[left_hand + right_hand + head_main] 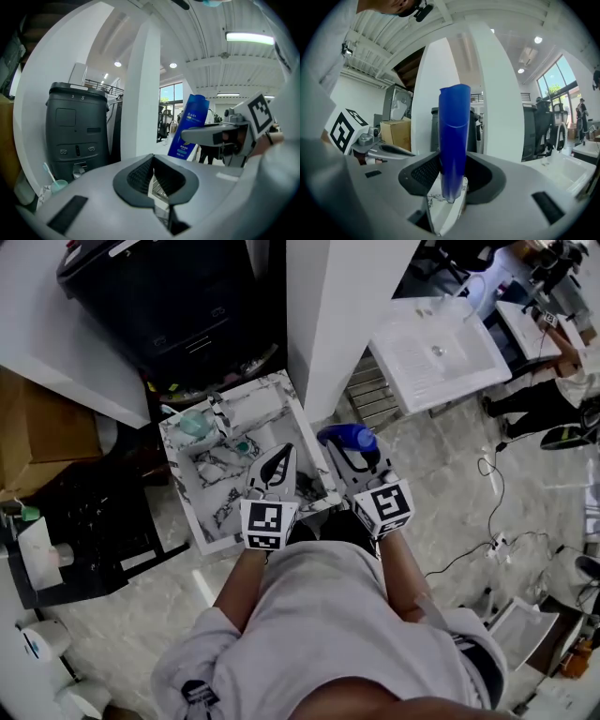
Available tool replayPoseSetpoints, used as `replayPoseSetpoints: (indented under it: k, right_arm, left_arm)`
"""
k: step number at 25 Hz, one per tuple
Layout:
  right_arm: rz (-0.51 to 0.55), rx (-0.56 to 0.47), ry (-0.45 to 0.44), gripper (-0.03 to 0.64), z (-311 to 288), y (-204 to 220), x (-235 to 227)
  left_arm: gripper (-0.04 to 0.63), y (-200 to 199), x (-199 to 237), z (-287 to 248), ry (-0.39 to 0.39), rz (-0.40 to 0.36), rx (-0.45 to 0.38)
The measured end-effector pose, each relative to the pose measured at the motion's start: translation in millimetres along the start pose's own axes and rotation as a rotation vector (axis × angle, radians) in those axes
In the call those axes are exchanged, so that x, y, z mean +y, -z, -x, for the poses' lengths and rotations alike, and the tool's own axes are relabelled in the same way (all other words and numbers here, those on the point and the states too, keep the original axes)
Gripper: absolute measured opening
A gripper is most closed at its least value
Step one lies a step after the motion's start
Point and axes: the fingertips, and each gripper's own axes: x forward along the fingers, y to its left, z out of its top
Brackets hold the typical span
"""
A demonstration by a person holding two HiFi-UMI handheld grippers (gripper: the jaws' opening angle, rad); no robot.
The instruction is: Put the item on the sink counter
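Observation:
A blue tube (345, 437) stands upright between the jaws of my right gripper (354, 450), which is shut on its lower part. In the right gripper view the tube (453, 136) fills the middle, with a marble edge (440, 212) below it. The marble-patterned sink counter (202, 532) lies under both grippers, and the tube hangs over its right edge. My left gripper (276, 456) is over the basin with its jaws shut and nothing in them. The left gripper view shows its pads (140, 176) together and the blue tube (190, 124) off to the right.
A teal cup (194, 424) with a toothbrush and small items sit on the counter's far side. A white column (342, 306) rises just behind, a black machine (173, 301) to its left. A second white sink (441, 348) stands far right. Cables lie on the floor (487, 484).

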Motion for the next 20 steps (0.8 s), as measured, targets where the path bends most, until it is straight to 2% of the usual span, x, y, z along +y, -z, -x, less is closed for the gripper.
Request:
replayPoseSetpoints:
  k: [11, 20]
  right_arm:
    - [0.037, 0.032, -0.142, 0.159, -54, 5, 3]
    - [0.085, 0.065, -0.314, 0.158, -106, 15, 10]
  left_arm:
    - [0.011, 13, 48, 3, -0.161, 0.064, -0.001]
    - [0.011, 27, 83, -3, -0.315, 0.120, 0.038]
